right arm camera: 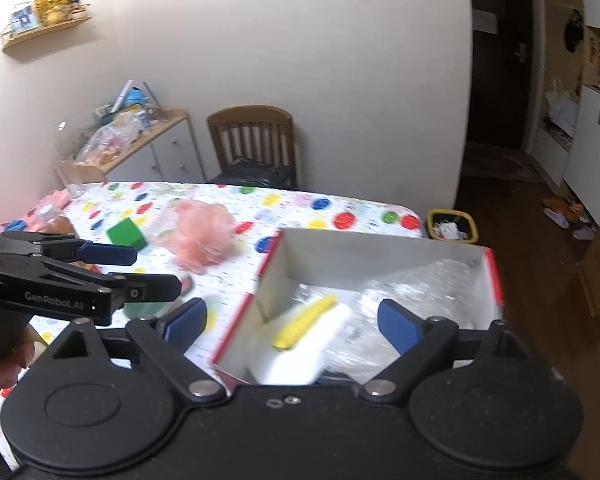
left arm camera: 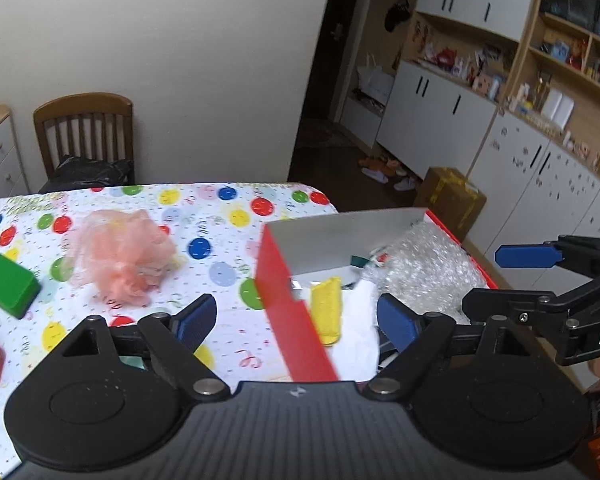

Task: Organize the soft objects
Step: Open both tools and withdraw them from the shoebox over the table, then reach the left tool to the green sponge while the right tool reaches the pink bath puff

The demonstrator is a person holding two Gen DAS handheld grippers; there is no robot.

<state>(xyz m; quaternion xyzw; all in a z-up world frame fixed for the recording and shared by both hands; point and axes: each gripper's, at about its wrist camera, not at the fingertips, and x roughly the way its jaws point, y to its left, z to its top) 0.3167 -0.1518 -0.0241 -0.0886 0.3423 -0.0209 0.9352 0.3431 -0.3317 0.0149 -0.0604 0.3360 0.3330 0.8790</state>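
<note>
- Background: a plain pale wall, a wooden chair (left arm camera: 85, 136) pushed up to the far edge of the surface (left arm camera: 220, 240), which wore a cloth printed with coloured balloons; white cupboards and open shelves (left arm camera: 500, 80) stood to my right.
- Red box (left arm camera: 292, 312): it stood open on the right part of the surface, red outside and white inside, directly ahead of both my tools.
- Box contents: a yellow soft piece (left arm camera: 326, 308) lay on white padding (right arm camera: 292, 360) near the box's left wall, with crinkled clear bubble wrap (left arm camera: 428, 264) filling the right side.
- Pink mesh puff (left arm camera: 120, 256): it lay loose on the cloth, well to the left of the box and touching nothing else that I could see.
- Green block (left arm camera: 9, 285): it sat on the cloth just left of the puff, apart from it.
- Left tool (left arm camera: 296, 320): I held it above the near left corner of the box with its blue pads (left arm camera: 194, 322) spread wide and nothing between them.
- Right tool (right arm camera: 292, 322): I held it over the near end of the box, likewise spread wide and carrying nothing; in the left wrist view it entered from the right edge (left arm camera: 540, 276).
- Motion blur softened the box interior in the right wrist view, so finer detail there was unreadable.
</note>
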